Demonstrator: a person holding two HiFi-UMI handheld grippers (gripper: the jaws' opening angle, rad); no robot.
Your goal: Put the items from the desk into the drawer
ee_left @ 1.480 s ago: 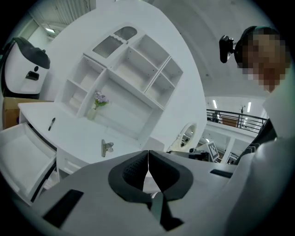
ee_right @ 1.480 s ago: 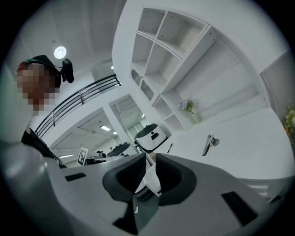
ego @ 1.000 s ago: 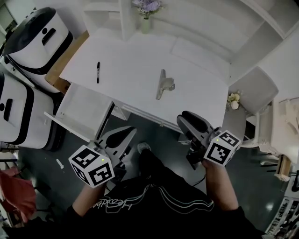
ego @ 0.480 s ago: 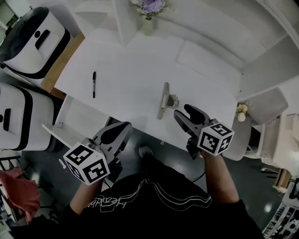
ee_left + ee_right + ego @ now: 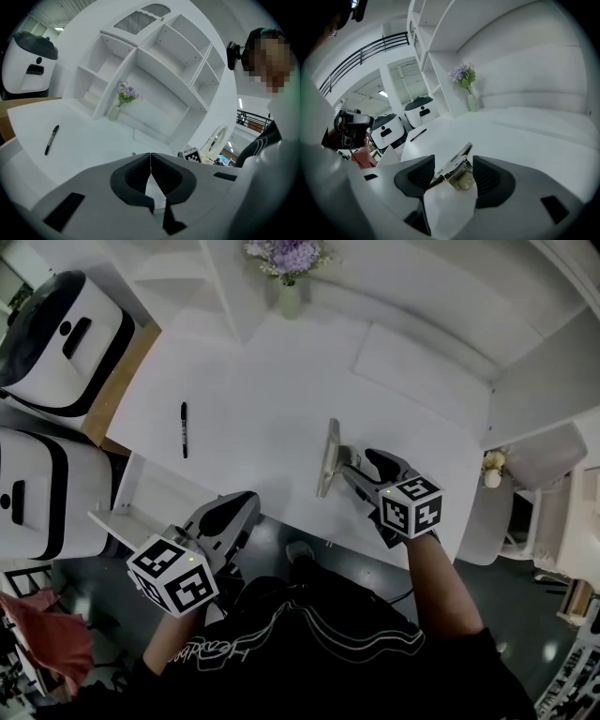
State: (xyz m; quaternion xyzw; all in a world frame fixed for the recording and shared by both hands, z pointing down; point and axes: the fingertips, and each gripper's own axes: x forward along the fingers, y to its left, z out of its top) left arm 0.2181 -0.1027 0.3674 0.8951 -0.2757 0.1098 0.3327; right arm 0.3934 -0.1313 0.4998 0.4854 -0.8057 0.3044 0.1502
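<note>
Both hands have come forward from below the worktop's (image 5: 262, 390) near edge, and the right claw (image 5: 356, 468) now reaches over the white surface to the metal clip (image 5: 327, 457). Its jaws have just been opening and stand wide. The right gripper view shows the clip's sprung handle end lying between the two dark pads, and neither pad presses on it yet. That wide gape looks chosen to straddle the raised handle, the easiest part of the flat clip to pinch.

The left claw (image 5: 242, 507) hangs off the worktop's near edge with its jaws meeting and nothing between them. It sits just beside the open drawer (image 5: 155, 493), which stands pulled out at the worktop's left. It probably waits there because the drawer needs no more pulling.

A black marker (image 5: 184, 428) lies alone on the left part of the worktop, well apart from the clip. Both items are still to be moved, so the task seems barely begun.
</note>
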